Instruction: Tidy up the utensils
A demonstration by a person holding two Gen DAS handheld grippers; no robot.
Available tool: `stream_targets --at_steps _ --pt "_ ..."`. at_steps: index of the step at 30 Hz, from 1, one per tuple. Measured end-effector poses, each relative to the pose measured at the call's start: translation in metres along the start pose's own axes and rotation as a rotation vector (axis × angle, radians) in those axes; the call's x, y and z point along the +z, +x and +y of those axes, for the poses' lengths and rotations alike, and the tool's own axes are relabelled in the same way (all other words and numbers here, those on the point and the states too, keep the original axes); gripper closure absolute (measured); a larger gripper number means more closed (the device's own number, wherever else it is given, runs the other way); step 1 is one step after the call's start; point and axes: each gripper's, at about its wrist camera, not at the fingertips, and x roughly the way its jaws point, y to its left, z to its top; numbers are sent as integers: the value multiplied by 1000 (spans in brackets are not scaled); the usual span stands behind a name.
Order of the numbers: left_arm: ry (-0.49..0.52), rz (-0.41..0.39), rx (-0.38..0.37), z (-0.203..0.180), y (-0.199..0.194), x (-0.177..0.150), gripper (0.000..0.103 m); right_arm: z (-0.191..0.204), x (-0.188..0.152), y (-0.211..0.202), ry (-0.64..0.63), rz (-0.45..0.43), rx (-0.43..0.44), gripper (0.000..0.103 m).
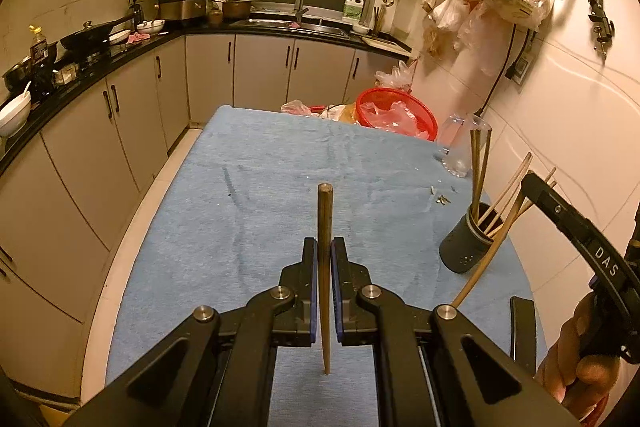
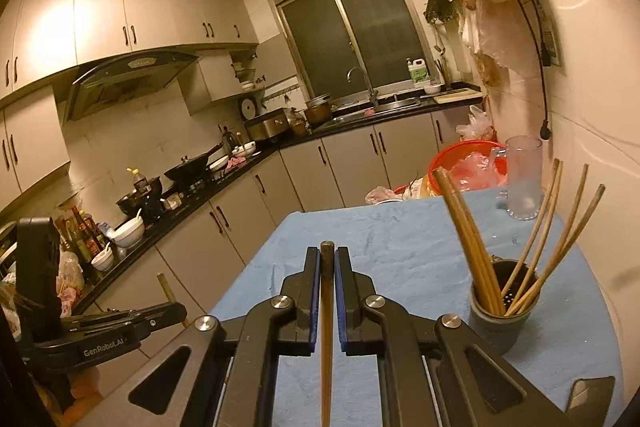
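Observation:
My left gripper [image 1: 324,247] is shut on a wooden chopstick [image 1: 324,211] that stands upright between its fingers, above the blue tablecloth [image 1: 260,195]. My right gripper [image 2: 327,255] is shut on another wooden chopstick [image 2: 327,331], also upright. A dark round utensil holder [image 1: 466,247] with several chopsticks stands at the table's right side; it also shows in the right wrist view [image 2: 502,303], to the right of my right gripper. The right gripper's body [image 1: 580,239] shows beside the holder, with one chopstick [image 1: 486,263] slanting down from it in front of the holder. The left gripper's body [image 2: 100,327] shows at the left.
A clear glass mug [image 2: 520,179] stands at the far right of the table by the wall. A red basket [image 1: 396,117] with plastic bags sits at the table's far end. Small scraps [image 1: 442,199] lie on the cloth. A dark phone [image 2: 588,399] lies at the near right. Counter and cabinets run along the left.

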Motion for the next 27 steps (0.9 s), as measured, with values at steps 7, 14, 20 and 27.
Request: stream_targets --at_steps 7,14,20,27 --pt "27 -10 -13 -15 -6 8 96 -18 12 -17 24 -44 -24 96" --pt "75 -31 -42 -41 -13 22 96 -41 30 -41 47 -103 -68 96" --pt "111 -38 -82 -68 -17 35 96 -61 47 -61 65 -151 -110 96" --pt "151 -51 -134 -106 -20 57 96 -79 69 -80 81 -199 -139 96"
